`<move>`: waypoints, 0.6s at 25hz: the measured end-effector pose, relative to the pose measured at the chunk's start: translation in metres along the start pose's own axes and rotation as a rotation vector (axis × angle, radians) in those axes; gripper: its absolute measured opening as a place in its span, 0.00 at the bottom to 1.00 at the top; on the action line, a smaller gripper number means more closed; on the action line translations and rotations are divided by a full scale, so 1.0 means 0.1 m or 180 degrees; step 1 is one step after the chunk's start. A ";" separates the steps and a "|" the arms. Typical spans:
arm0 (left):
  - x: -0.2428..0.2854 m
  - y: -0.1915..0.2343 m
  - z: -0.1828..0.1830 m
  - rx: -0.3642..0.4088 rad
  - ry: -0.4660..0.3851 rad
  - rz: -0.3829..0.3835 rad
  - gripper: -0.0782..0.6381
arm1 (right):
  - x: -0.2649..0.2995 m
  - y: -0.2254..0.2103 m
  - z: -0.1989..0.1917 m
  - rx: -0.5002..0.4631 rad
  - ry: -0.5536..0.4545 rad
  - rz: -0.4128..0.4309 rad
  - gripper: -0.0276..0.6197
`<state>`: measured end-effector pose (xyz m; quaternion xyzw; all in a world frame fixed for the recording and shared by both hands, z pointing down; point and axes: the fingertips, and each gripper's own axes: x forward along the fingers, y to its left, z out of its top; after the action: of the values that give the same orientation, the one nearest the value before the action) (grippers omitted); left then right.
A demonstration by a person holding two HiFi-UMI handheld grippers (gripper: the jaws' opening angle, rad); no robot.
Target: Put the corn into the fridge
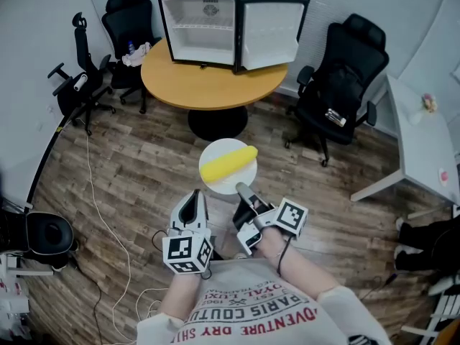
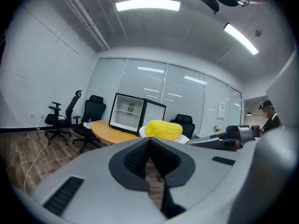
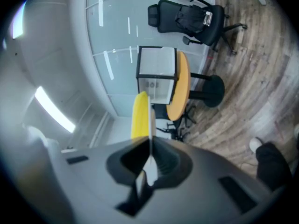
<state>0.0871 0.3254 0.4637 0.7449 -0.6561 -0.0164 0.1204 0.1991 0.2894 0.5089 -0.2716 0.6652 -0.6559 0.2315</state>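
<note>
A yellow corn cob (image 1: 228, 164) lies on a small white plate (image 1: 226, 146) held in the air over the wooden floor. My right gripper (image 1: 241, 190) is shut on the plate's near rim. In the right gripper view the plate (image 3: 152, 120) runs edge-on out of the jaws (image 3: 150, 146), with the corn (image 3: 140, 115) on its left face. My left gripper (image 1: 192, 201) hangs beside it, left of the plate, shut and holding nothing (image 2: 149, 139). The corn (image 2: 163, 129) shows just past its tips. The mini fridge (image 1: 215, 31) stands on the round table (image 1: 208, 81) with its door (image 1: 269, 31) swung open.
Black office chairs stand right of the table (image 1: 341, 85), behind it at the left (image 1: 129, 27) and at the far left (image 1: 79, 77). A white desk (image 1: 424, 142) fills the right side. A white cable (image 1: 108, 214) trails across the floor on the left.
</note>
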 end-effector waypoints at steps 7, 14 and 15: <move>0.46 0.43 0.19 0.0143 0.0011 -0.0030 0.15 | 0.57 0.05 0.17 -0.0016 -0.0130 -0.0020 0.10; 1.02 1.02 0.53 0.0210 0.0058 -0.0248 0.15 | 1.34 0.18 0.21 -0.0026 -0.0323 -0.0083 0.10; 1.09 1.11 0.58 0.0233 0.0056 -0.0282 0.15 | 1.46 0.20 0.22 -0.0025 -0.0360 -0.0082 0.10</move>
<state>-0.0168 0.1965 0.4440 0.7772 -0.6216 0.0088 0.0979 0.1039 0.1759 0.4956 -0.3177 0.6500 -0.6398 0.2592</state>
